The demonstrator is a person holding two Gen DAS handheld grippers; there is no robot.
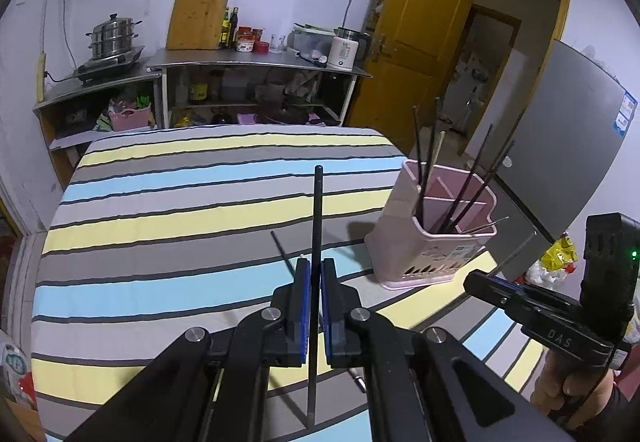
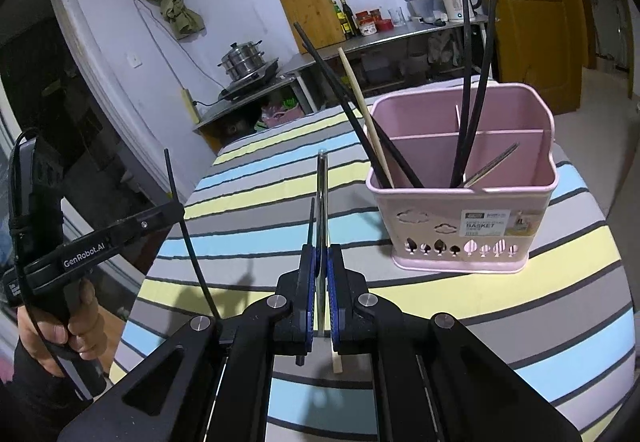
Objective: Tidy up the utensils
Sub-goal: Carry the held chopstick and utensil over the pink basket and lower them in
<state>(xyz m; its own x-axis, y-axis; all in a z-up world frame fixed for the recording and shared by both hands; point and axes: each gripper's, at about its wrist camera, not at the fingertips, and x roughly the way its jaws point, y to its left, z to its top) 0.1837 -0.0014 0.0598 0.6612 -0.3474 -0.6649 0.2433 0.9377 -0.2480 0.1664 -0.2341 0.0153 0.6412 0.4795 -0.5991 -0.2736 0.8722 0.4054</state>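
Observation:
My left gripper (image 1: 315, 262) is shut on a black chopstick (image 1: 317, 209), held clear above the striped tablecloth (image 1: 168, 209). In the right wrist view the left gripper (image 2: 178, 207) is at the left, a hand on its grip. My right gripper (image 2: 322, 248) is shut on a thin metal utensil (image 2: 322, 181), seen edge-on. The pink basket (image 2: 460, 217) stands to its right with several chopsticks and a metal utensil inside. Under the grippers a loose black chopstick (image 2: 309, 226) and a wooden chopstick (image 2: 337, 362) lie on the cloth.
A grey fridge (image 1: 560, 161) stands right of the table behind the basket (image 1: 432, 238). Steel counters (image 1: 256, 59) with pots, bottles and a cutting board line the back wall. An orange door (image 1: 420, 41) is open at the back right.

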